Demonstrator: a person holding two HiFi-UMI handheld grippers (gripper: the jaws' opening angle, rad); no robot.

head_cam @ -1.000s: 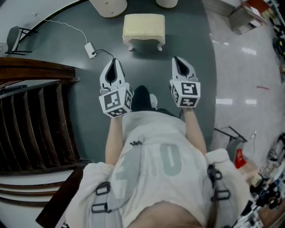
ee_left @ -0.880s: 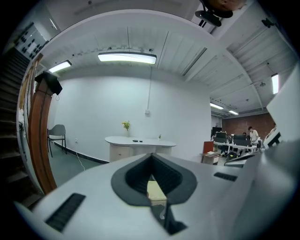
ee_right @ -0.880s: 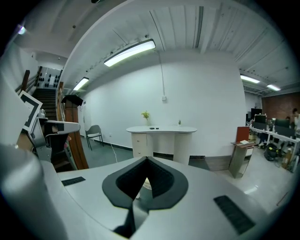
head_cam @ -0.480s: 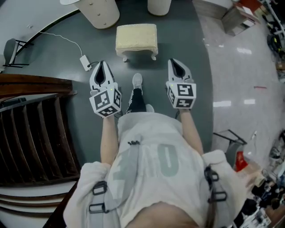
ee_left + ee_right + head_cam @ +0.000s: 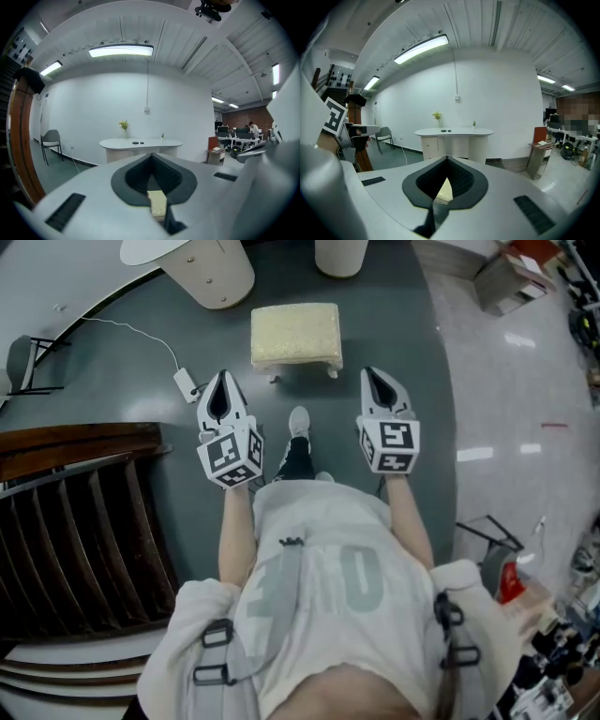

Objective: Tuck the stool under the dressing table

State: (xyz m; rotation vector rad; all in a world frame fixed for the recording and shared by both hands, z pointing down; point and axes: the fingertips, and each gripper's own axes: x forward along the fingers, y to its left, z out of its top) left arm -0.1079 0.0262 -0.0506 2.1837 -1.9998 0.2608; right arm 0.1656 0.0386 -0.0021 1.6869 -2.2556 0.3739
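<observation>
On floor before stool [image 5: 295,334] | we judge: approach step | left gripper [image 5: 223,378], right gripper [image 5: 372,374] clenched, empty | next we push stool under bench [image 5: 202,268]

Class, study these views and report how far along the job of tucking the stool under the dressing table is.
Done: nothing yet. The cream cushioned stool with white legs stands on the grey floor, apart from the white dressing table. In hand: the left claw and right claw, both shut and empty, are held short of the stool. Left: reach the stool, then slide it under the table.
</observation>
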